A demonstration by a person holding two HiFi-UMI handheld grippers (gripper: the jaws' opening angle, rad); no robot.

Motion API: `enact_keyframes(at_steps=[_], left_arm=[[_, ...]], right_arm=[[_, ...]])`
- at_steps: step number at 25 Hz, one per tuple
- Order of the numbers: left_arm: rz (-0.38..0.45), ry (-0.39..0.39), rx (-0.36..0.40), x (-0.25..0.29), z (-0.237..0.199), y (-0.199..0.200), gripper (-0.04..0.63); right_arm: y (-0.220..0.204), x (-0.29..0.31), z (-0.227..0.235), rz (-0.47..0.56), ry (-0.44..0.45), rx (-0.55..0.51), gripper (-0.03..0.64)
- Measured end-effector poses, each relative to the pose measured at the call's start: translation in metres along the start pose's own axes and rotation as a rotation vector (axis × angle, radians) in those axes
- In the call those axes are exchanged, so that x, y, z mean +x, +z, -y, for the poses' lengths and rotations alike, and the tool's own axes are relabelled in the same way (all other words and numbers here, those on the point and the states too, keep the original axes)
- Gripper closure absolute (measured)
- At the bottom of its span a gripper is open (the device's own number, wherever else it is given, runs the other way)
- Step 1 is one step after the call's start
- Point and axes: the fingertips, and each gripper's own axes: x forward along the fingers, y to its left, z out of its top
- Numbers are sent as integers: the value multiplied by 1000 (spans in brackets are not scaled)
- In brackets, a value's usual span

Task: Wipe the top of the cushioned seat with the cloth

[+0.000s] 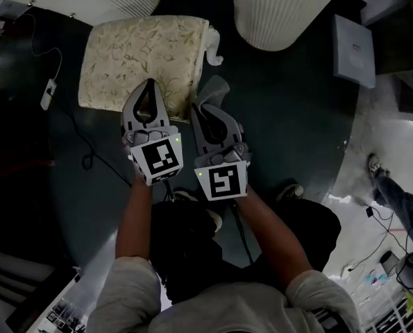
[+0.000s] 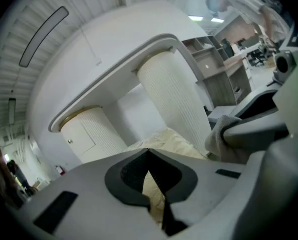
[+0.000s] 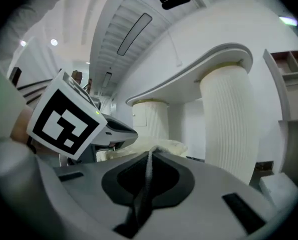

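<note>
Approach step: right gripper (image 1: 205, 109), jaws clamped on the grey fabric cloth (image 1: 218, 89), beside the closed, empty left gripper (image 1: 149, 84), should next lower the cloth onto the cream floral-patterned cushioned seat (image 1: 137, 54).

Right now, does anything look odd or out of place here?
Little does: a white piece sticks out at the cushioned seat's far right corner; I cannot tell what it is. Nothing looks spilled or broken.

Our arms reach forward side by side: left hand-held gripper (image 1: 149, 83) closed, right hand-held gripper (image 1: 205, 107) pinching the cloth (image 1: 217, 89)
</note>
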Motion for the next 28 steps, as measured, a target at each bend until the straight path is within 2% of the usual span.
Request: enact_keyframes(at_steps=[4,8,9,13,16,18,20,24,28], left_arm=[[-102,-17,-169,-21,-10,22,583],[-123,-99,-390,-45,-43,55,583],[-124,-118,-408,-52,-53,64,583],[-103,-149,-379,-82,-99,110,583],[-70,-171,-448,-117,-124,144,583],[-71,-192,-501,-146,-135,162,583],[-78,-217,-519,-171,-146,176,583],[-74,-259,-556,-206,-178,200,583],[-33,-289,-564,-233,-216,228,583]], right_arm=[[51,-7,8,-50,27,-24,603],[112,-12,17,-91,35,-25,603],[130,-16,16,-105,43,-32,603],[206,-32,11,-135,44,-58,603],[255,-43,3,-149,12,-59,603],[282,-52,-8,-173,-8,-22,603],[309,-59,-20,-190,-25,16,603],[367,-68,-41,-167,-11,-21,603],[414,-76,-55,-175,-49,3,603]])
